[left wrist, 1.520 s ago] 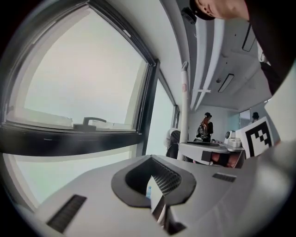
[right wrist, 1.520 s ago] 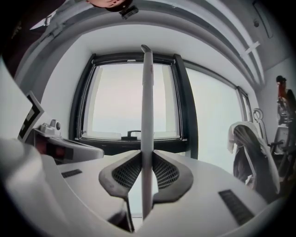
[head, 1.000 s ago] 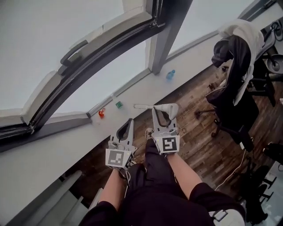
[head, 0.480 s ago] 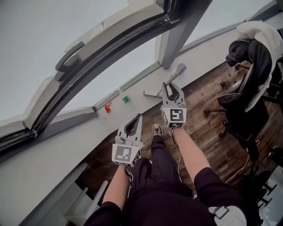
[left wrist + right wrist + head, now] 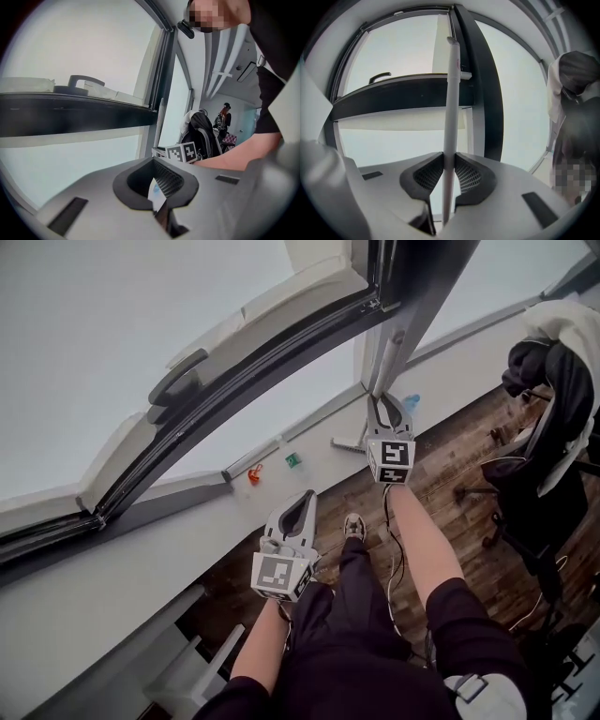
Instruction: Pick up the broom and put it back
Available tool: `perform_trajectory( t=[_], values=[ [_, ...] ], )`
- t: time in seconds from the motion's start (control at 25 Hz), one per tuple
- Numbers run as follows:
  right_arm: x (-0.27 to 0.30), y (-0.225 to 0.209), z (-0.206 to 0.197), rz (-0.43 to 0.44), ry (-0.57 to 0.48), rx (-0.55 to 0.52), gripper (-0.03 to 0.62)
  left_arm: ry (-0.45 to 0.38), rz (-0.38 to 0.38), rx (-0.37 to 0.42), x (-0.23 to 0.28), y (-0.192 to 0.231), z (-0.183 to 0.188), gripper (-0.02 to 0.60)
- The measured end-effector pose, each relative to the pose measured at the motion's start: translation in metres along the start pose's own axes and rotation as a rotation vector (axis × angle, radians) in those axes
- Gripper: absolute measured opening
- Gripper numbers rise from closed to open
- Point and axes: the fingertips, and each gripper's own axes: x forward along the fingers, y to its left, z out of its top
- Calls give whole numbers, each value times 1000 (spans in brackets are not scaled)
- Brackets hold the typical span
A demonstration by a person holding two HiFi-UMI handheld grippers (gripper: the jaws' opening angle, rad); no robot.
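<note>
As I look down through the head camera, the right gripper (image 5: 388,411) is stretched well ahead of the person's legs, toward the foot of the dark window pillar (image 5: 417,296); a second ago it hung just beside the left gripper (image 5: 305,499), close above the knees, so it has travelled forward and away from its partner. Its jaws are clamped on the broom (image 5: 451,112); in the right gripper view the pale, thin handle stands upright between the two ribbed pads, pressed from both sides, and rises straight above them in front of the pillar; below the jaws it drops out of sight. The left gripper has hardly shifted; it sits low beside the person's left leg, well behind the right one, its jaws drawn together at the tips with nothing between them. A small blue bottle (image 5: 411,402) on the ledge lay well ahead of the right gripper a second ago; now it sits just to the right of that gripper's tips. A short white piece (image 5: 349,442) lies just to the left of the right gripper; I cannot tell whether it belongs to the broom. Further left, ahead of the left gripper, an orange item (image 5: 254,474) and a green item (image 5: 293,459) rest on the ledge; a chair draped with clothes (image 5: 548,427) stands well to the right of the right gripper.
</note>
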Motion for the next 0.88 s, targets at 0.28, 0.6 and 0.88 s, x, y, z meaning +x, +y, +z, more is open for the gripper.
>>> perform_trajectory(
  t=[0.28,0.6,0.88],
  values=[
    [28,-23,-3,-53,53,-11,100,19,16,-15,-14,8,-4,0],
    [-19,-9,32,-77,21,-77,178,-10,1,-50,-26,9,-1,0],
    [-127,56,98,-85,-64,-16,41,-48,-29,-40,-58,15,27,0]
  ],
)
